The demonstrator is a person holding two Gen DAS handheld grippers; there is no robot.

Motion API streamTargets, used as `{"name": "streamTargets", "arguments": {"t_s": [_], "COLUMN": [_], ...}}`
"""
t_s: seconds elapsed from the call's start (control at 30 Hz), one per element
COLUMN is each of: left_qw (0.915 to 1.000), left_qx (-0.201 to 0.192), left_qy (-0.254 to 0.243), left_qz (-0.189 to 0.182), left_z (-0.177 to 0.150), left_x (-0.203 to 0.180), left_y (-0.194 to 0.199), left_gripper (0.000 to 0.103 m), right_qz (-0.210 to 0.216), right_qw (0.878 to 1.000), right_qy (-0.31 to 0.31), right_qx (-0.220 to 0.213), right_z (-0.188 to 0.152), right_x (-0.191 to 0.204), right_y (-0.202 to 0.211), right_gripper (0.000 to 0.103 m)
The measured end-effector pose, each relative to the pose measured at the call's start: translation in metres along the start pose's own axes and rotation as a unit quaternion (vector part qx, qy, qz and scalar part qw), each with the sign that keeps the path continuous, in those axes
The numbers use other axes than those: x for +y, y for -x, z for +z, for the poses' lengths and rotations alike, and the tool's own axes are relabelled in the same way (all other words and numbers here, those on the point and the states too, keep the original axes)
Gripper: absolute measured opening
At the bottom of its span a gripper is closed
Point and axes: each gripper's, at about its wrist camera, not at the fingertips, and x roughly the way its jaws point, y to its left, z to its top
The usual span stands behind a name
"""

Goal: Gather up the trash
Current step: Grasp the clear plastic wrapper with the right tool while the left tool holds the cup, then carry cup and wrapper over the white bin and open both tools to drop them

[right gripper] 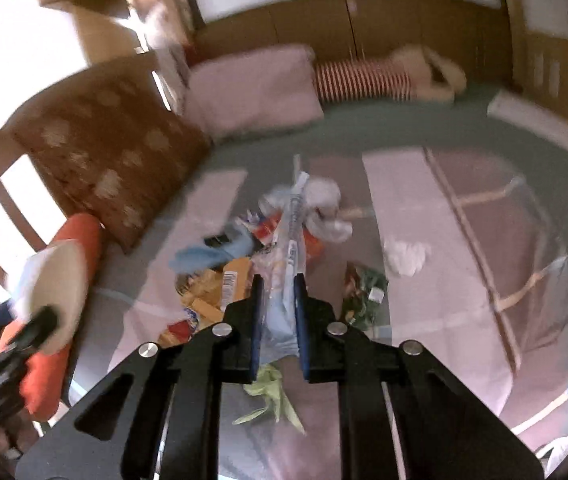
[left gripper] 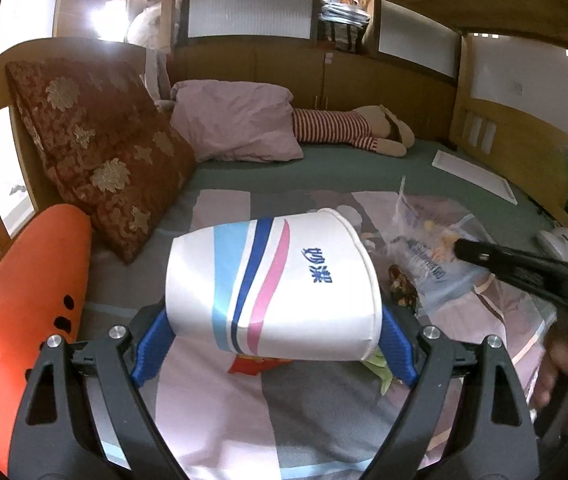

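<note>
My left gripper [left gripper: 275, 322] is shut on a white paper cup [left gripper: 273, 288] with blue and pink stripes, its blue pads [left gripper: 151, 344] pressing both sides; the cup lies tilted, mouth facing away. The right wrist view shows the same cup [right gripper: 55, 280] at the left edge. My right gripper [right gripper: 279, 280] is shut on a clear plastic bag [right gripper: 290, 216] with blue print, which stands up between its pads. In the left wrist view that bag [left gripper: 424, 248] hangs off the right gripper [left gripper: 480, 256]. Below lie yellow wrappers [right gripper: 211, 292], a green packet [right gripper: 366, 294], a white tissue [right gripper: 406, 258] and a pale green scrap [right gripper: 271, 396].
All this is on a bed with a patchwork quilt [left gripper: 211, 408] over a green sheet [left gripper: 344, 172]. A brown floral cushion [left gripper: 95, 148], a pink pillow [left gripper: 235, 120] and an orange plush [left gripper: 23, 300] line the left. A striped doll [left gripper: 348, 128] and a white flat box [left gripper: 472, 176] lie farther back.
</note>
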Motion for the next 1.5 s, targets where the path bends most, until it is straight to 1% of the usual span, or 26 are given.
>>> {"name": "streamTargets", "arguments": {"t_s": [0.13, 0.2, 0.23, 0.3, 0.37, 0.43, 0.53, 0.9, 1.37, 1.43, 1.5], "left_qw": [1.0, 0.9999, 0.9998, 0.9997, 0.9996, 0.9997, 0.9995, 0.9993, 0.9992, 0.9993, 0.9996], "left_qx": [0.005, 0.006, 0.008, 0.008, 0.01, 0.014, 0.013, 0.022, 0.024, 0.026, 0.025], "left_qy": [0.002, 0.007, 0.01, 0.014, 0.02, 0.015, -0.007, -0.007, -0.009, -0.007, -0.006], "left_qz": [0.006, 0.009, 0.013, 0.017, 0.017, 0.016, 0.028, 0.028, 0.029, 0.026, 0.012], "left_z": [-0.001, -0.002, -0.001, -0.001, -0.001, -0.002, -0.002, -0.004, -0.005, -0.006, -0.006], "left_x": [0.0, 0.002, 0.004, 0.006, 0.008, 0.006, 0.0, 0.0, 0.0, 0.0, -0.002], "left_y": [0.0, 0.0, -0.001, -0.001, -0.001, -0.002, -0.002, -0.007, -0.007, -0.008, -0.007], "left_gripper": [0.087, 0.087, 0.087, 0.087, 0.087, 0.087, 0.087, 0.087, 0.087, 0.087, 0.087], "right_qz": [0.001, -0.009, -0.007, -0.006, -0.004, -0.001, 0.0, 0.001, 0.0, -0.002, -0.003], "right_qw": [0.999, 0.998, 0.998, 0.998, 0.998, 0.998, 0.998, 0.998, 0.998, 0.998, 0.998], "right_qy": [0.016, 0.028, 0.031, 0.031, 0.027, 0.026, 0.029, 0.033, 0.034, 0.03, 0.022], "right_qx": [-0.046, -0.059, -0.061, -0.061, -0.053, -0.052, -0.052, -0.045, -0.044, -0.047, -0.058], "right_z": [-0.013, -0.015, -0.015, -0.014, -0.013, -0.013, -0.013, -0.014, -0.015, -0.015, -0.013], "right_x": [0.018, 0.022, 0.023, 0.021, 0.019, 0.019, 0.02, 0.022, 0.022, 0.019, 0.01], "right_y": [0.03, 0.038, 0.037, 0.033, 0.028, 0.028, 0.028, 0.026, 0.025, 0.029, 0.045], "right_gripper": [0.015, 0.015, 0.015, 0.015, 0.015, 0.015, 0.015, 0.015, 0.015, 0.015, 0.015]}}
